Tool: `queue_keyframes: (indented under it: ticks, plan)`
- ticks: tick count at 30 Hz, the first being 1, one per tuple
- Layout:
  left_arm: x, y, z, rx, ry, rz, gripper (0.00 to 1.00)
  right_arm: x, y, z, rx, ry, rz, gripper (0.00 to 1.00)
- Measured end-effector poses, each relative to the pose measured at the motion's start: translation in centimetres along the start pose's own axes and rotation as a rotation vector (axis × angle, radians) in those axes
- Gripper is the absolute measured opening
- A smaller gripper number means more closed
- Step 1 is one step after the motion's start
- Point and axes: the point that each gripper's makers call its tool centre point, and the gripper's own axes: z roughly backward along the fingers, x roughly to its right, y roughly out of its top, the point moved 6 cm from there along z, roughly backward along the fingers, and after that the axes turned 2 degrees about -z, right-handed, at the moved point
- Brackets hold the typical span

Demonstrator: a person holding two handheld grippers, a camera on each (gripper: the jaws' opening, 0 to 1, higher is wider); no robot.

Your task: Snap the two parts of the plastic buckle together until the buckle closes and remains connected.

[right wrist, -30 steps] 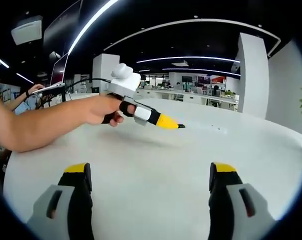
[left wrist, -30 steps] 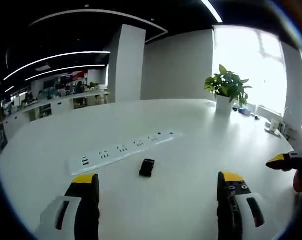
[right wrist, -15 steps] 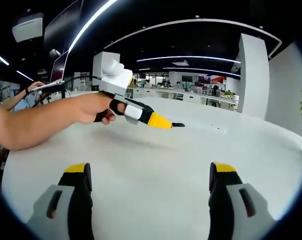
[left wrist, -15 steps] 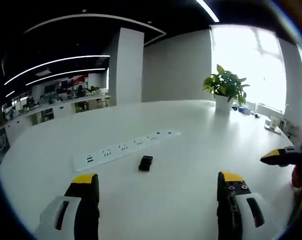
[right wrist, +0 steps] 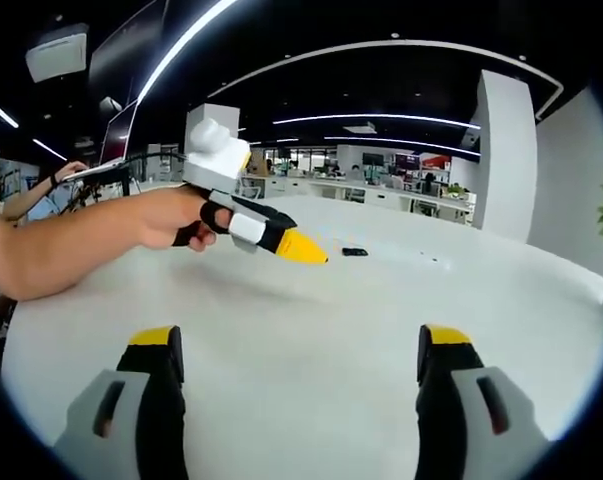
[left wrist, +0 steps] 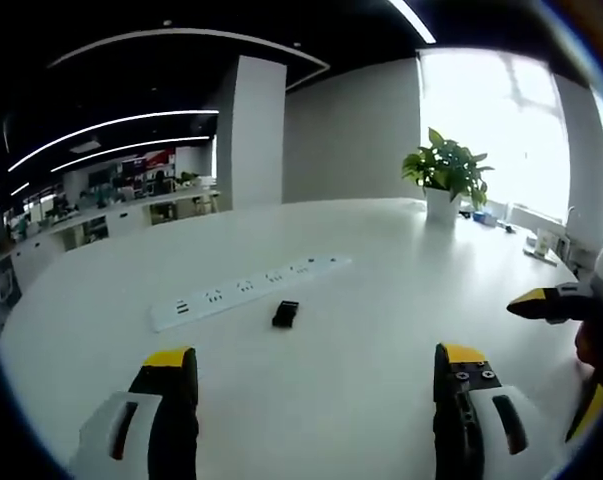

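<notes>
Left gripper view has the left gripper (left wrist: pixel 316 375) spread wide and empty above the round white table (left wrist: pixel 381 300); beyond lies the small black plastic buckle (left wrist: pixel 285 314), then the long white power strip (left wrist: pixel 243 291). The right gripper (right wrist: pixel 296 375) likewise gapes empty.

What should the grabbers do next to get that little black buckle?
Probably bring the left gripper forward and down toward the buckle. It lies alone on the white table beside the power strip, and both grippers are open, empty and short of it.
</notes>
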Motion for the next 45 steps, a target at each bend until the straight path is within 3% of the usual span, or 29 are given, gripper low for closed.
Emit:
queue_keyframes:
  ticks: [6, 19, 30, 45]
  plan:
    - [0.4, -0.2, 0.9, 0.004, 0.005, -0.003, 0.99, 0.0, 0.4, 0.1, 0.02, -0.007, 0.012, 0.97]
    - [1.3, -0.8, 2.5, 0.006, 0.01, -0.011, 0.99, 0.9, -0.2, -0.4, -0.001, -0.028, 0.018, 0.97]
    - [2.4, -1.7, 3.9, -0.028, 0.0, -0.052, 0.97, 1.0, -0.1, -0.4, 0.005, -0.036, 0.0, 0.98]
    - [2.7, -2.0, 5.6, -0.022, 0.005, -0.071, 0.99, 1.3, -0.4, -0.2, -0.006, -0.06, 0.006, 0.98]
